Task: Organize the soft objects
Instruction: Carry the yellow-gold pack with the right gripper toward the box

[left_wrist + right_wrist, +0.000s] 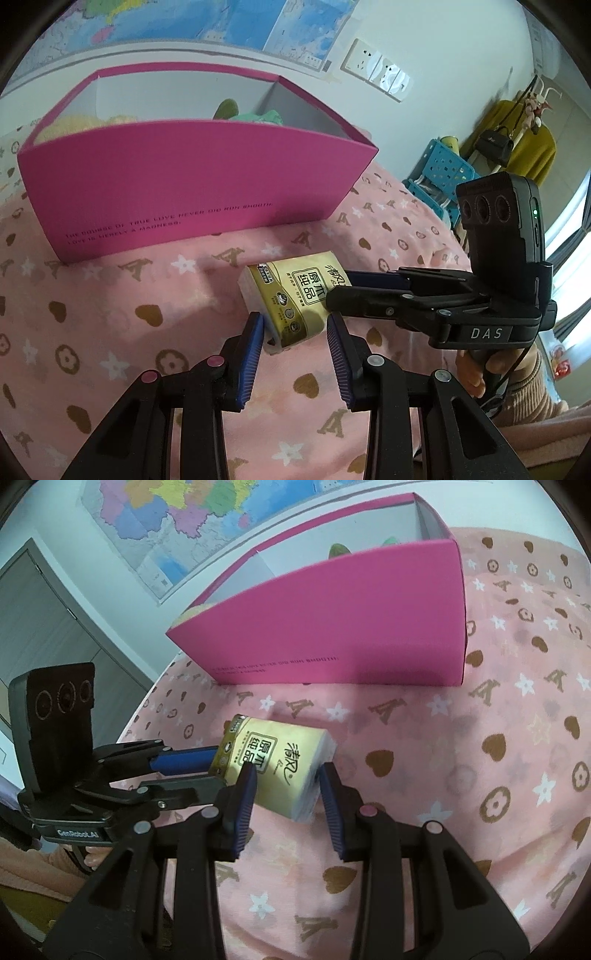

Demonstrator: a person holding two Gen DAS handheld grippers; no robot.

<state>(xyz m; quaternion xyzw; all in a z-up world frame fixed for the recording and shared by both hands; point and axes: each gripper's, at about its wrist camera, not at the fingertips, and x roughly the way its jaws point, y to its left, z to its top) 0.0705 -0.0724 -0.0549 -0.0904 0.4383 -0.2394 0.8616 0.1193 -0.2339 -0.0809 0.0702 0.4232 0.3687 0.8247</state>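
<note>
between both sets of my fingers, on the pink bedspread [110, 295] before the pink box [184, 184], lay the tissue pack [291, 295]; left gripper [295, 332] and right gripper [286, 794] each pinched one end of its long axis.

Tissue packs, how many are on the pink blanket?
1. The tissue pack lies on the pink blanket in front of the pink box, between both grippers. More could be hidden inside the box, where only soft toys peek out.
</note>
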